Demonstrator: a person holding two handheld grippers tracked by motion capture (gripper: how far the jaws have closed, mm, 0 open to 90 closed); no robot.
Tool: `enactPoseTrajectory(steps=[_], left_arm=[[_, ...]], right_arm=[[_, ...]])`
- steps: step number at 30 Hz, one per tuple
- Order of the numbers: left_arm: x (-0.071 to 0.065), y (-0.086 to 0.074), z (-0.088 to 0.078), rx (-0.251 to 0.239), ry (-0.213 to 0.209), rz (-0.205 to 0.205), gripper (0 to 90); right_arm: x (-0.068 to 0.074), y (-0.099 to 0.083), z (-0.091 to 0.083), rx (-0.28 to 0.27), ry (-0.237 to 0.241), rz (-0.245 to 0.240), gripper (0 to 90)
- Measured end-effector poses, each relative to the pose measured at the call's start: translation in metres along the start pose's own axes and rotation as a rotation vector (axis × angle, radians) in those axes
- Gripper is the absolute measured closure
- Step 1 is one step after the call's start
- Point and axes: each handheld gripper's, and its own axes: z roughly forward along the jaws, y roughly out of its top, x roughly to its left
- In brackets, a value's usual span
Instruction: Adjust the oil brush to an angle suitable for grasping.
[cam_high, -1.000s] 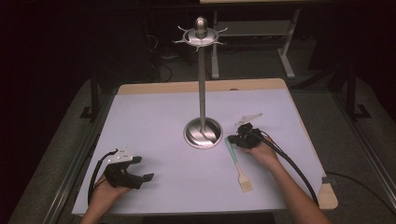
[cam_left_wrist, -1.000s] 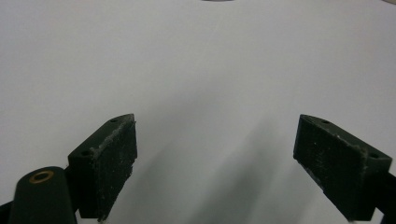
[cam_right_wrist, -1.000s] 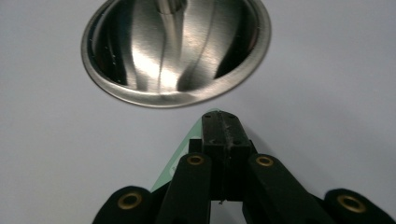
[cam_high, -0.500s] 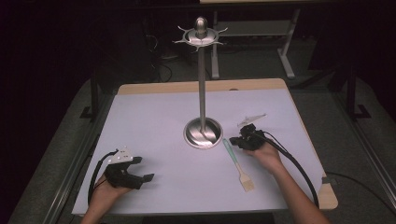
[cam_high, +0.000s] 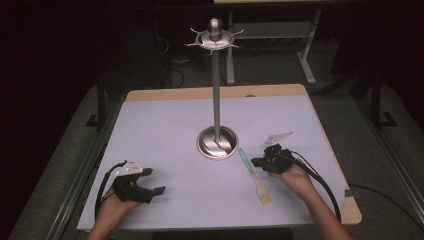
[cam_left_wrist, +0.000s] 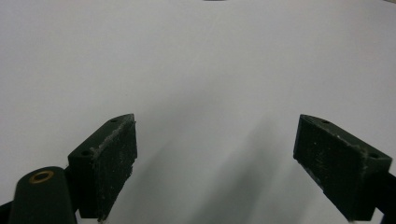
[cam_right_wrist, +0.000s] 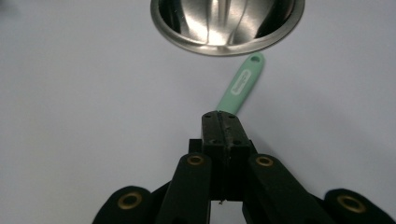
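A pastry brush (cam_high: 250, 172) with a mint-green handle (cam_right_wrist: 242, 86) and pale bristles lies flat on the white table cover (cam_high: 165, 130), just right of the metal stand's round base (cam_high: 216, 142). My right gripper (cam_high: 255, 162) comes at the brush from the right, its jaws pressed together with nothing between them. In the right gripper view the right gripper (cam_right_wrist: 222, 114) sits over the handle's middle, and the handle runs on beyond the tips toward the base (cam_right_wrist: 226, 23). My left gripper (cam_high: 152, 184) rests at the front left, open; the left gripper (cam_left_wrist: 217, 123) looks at bare cover.
The stand's thin pole rises to a hooked crown (cam_high: 215, 37) high above the table's middle. A wooden board edge (cam_high: 352, 212) shows around the cover. Cables trail from both grippers. Dark floor and table legs lie behind.
My right gripper has drifted a little toward the front of the table and slightly up, jaws still together. The brush and my left gripper have stayed put.
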Motion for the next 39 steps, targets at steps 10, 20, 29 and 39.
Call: enactPoseTrajectory(steps=[10, 20, 29, 39], left_arm=[[-0.001, 0.0, 0.001, -0.002, -0.004, 0.0, 13.3], [-0.001, -0.001, 0.002, 0.0, -0.006, -0.002, 13.3], [-0.002, -0.001, 0.002, -0.001, -0.008, -0.002, 13.3], [-0.001, -0.001, 0.001, 0.001, -0.004, 0.0, 13.3]], right_arm=[[0.018, -0.017, -0.005, 0.033, 0.034, -0.028, 89.9], [0.033, -0.026, -0.001, 0.096, 0.044, -0.022, 89.8], [0.037, -0.025, -0.001, 0.128, 0.013, -0.04, 89.9], [0.041, -0.02, -0.001, 0.177, -0.031, -0.046, 90.0]])
